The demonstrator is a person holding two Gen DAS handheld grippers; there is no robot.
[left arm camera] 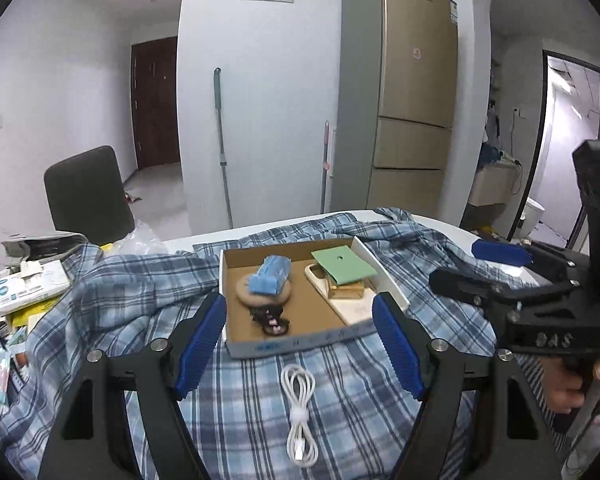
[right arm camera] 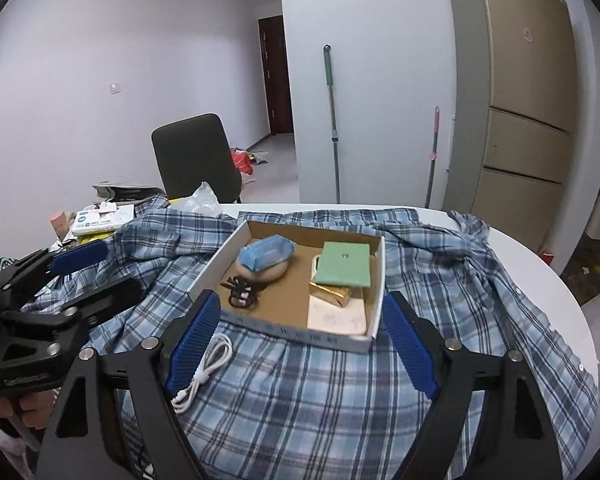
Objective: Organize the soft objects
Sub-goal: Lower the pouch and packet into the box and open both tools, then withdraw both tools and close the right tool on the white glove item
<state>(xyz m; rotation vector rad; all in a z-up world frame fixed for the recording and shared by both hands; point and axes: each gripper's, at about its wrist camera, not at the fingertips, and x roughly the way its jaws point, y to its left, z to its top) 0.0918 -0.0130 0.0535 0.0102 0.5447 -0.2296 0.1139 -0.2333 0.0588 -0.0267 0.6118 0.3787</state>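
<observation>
A blue plaid shirt (left arm camera: 260, 400) (right arm camera: 320, 400) lies spread over a white table. On it sits an open cardboard box (left arm camera: 236, 344) (right arm camera: 376, 280) holding a blue mask pack (left arm camera: 270, 274) (right arm camera: 266, 254) on a tan round pad, black hair ties (left arm camera: 270, 318) (right arm camera: 240, 292), a green card (left arm camera: 342, 266) (right arm camera: 344, 264) and a phone case. A coiled white cable (left arm camera: 298, 408) (right arm camera: 204, 368) lies in front of the box. My left gripper (left arm camera: 300, 332) (right arm camera: 88, 276) is open and empty above the cable. My right gripper (right arm camera: 300, 326) (left arm camera: 476, 268) is open and empty before the box.
Boxes, papers and packets clutter the table's left side (left arm camera: 24, 288) (right arm camera: 100, 216). A dark chair (left arm camera: 86, 196) (right arm camera: 196, 158) stands behind the table. A fridge (left arm camera: 400, 92) and two mop handles lean by the wall. The table edge (right arm camera: 560, 300) curves at right.
</observation>
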